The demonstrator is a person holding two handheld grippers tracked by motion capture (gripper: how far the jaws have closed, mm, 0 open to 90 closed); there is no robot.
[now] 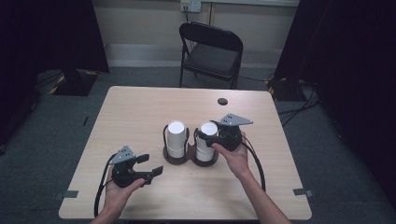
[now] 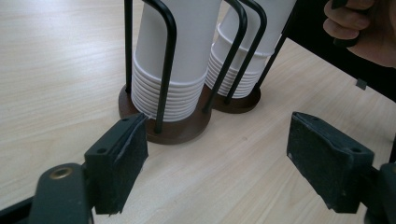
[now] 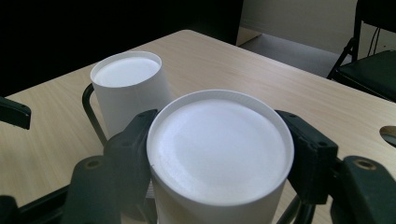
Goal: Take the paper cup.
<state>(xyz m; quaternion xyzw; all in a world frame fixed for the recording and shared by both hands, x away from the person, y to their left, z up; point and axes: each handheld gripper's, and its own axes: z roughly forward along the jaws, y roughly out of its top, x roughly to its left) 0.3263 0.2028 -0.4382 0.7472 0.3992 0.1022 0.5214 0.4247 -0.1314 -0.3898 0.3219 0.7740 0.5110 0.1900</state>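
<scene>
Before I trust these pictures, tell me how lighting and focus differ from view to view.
High view: dim and soft, with the room's sides nearly black and the table evenly lit. Left gripper view: bright, with the cup stacks and wire holder crisp and pale glare on the wood. Right gripper view: the near cup between the right gripper pads is slightly soft, and the background upper left is black.

Pale wooden table [image 1: 140, 112], black folding chair [image 1: 212, 51] behind it, grey carpet floor [image 1: 56, 126], black curtains [image 1: 345, 56], cream wall [image 1: 140, 21]

Black tongs [image 1: 148, 164], grey three-cornered top plates, trailing black cables, bare forearms
</scene>
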